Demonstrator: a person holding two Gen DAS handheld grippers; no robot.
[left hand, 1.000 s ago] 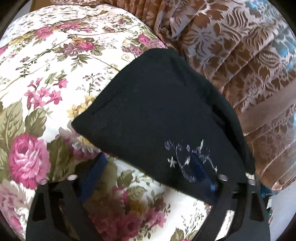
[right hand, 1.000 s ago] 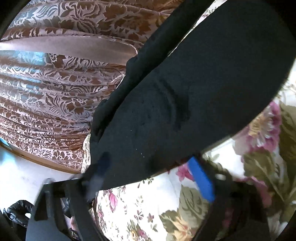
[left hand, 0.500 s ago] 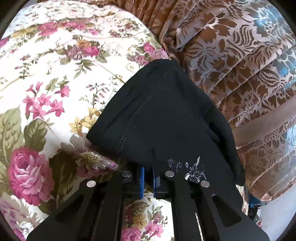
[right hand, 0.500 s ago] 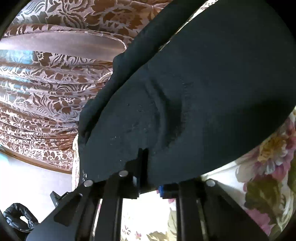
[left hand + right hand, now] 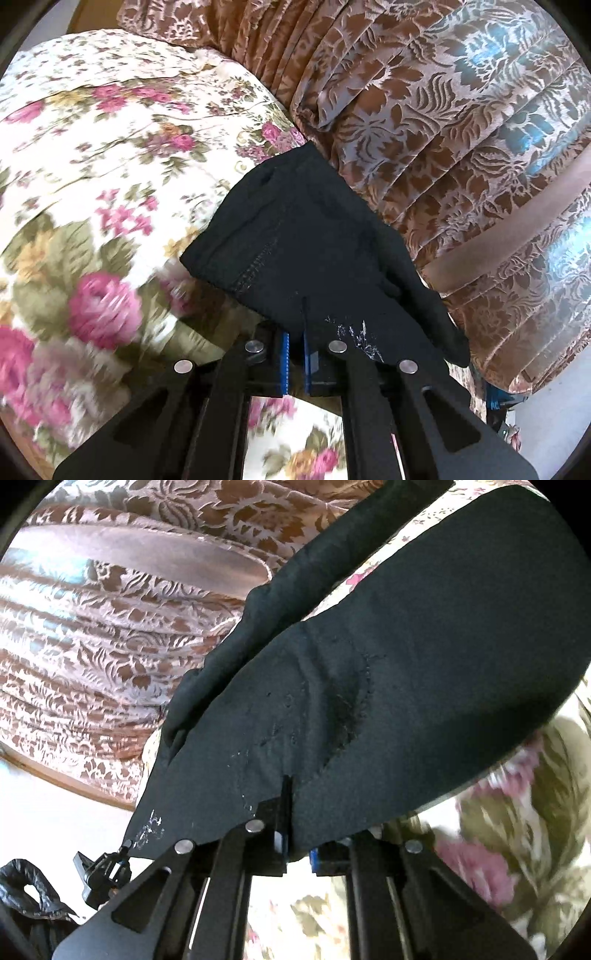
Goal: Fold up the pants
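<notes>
Left gripper (image 5: pixel 294 363): jaws together, clamped on the near edge of the black pants (image 5: pixel 314 236). Blue pads visible with the cloth edge pinched between them. Ahead of the jaws the pants run up and away as a folded dark slab with a stitched seam line left of the jaw line. White embroidery on the cloth sits just right of the jaws. A loose corner of the pants droops off to the right of the jaws.

Left of and below the jaws: floral bedspread (image 5: pixel 110 155), cream with pink roses and green leaves; near part blurred. Right of and beyond the jaws: brown patterned curtain (image 5: pixel 461 140), pleated, just beside the far end of the pants.

Right gripper (image 5: pixel 291 840): jaws together, clamped on the pants' (image 5: pixel 424 664) lower edge; the cloth puckers into a crease straight ahead of the jaws. Cloth spreads wide ahead and to the right, lifted clear of the floral bedspread (image 5: pixel 517 812), which shows under it, right of the jaws. A second fold of the pants trails up and left of the jaw line. Left of the jaws: the brown patterned curtain (image 5: pixel 92 646). A small white mark sits on the pants' corner left of the jaws.
</notes>
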